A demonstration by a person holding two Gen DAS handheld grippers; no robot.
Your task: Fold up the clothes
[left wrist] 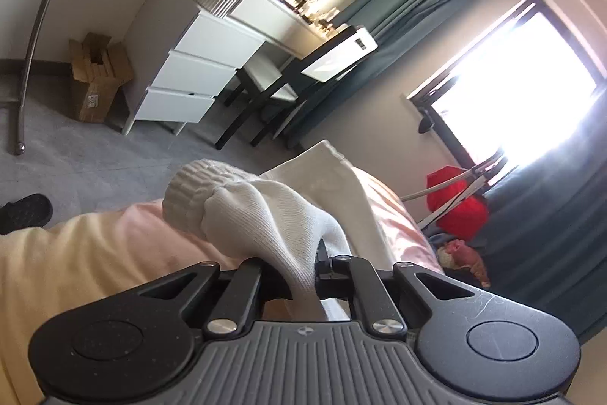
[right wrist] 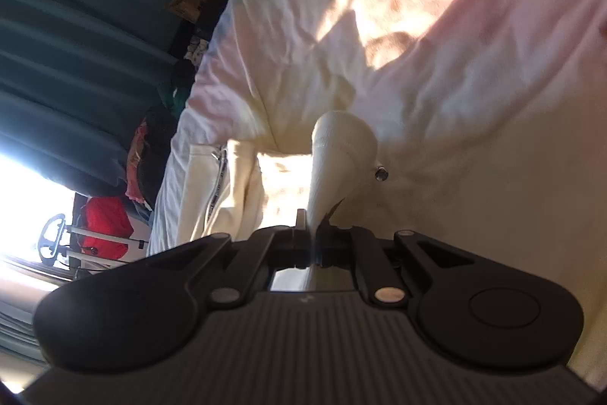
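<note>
My left gripper point(left wrist: 303, 264) is shut on a white ribbed sock point(left wrist: 258, 211), held above the bed with its cuff rolled over at the far end. A folded white garment point(left wrist: 326, 173) lies on the bed just behind it. My right gripper point(right wrist: 313, 241) is shut on the other end of the white sock point(right wrist: 337, 154), which rises from the jaws over the pink bedding point(right wrist: 436, 63). A cream zip garment point(right wrist: 224, 188) lies on the bed to the left of the right gripper.
A pale yellow cloth point(left wrist: 57, 272) and pink sheet point(left wrist: 394, 215) cover the bed. A white drawer unit point(left wrist: 189, 74), a black desk and stool point(left wrist: 273, 82), a cardboard box point(left wrist: 96, 78) and a metal rack pole point(left wrist: 34, 37) stand beyond. Teal curtains point(right wrist: 76, 25) and red bag point(right wrist: 104, 226) are at the bedside.
</note>
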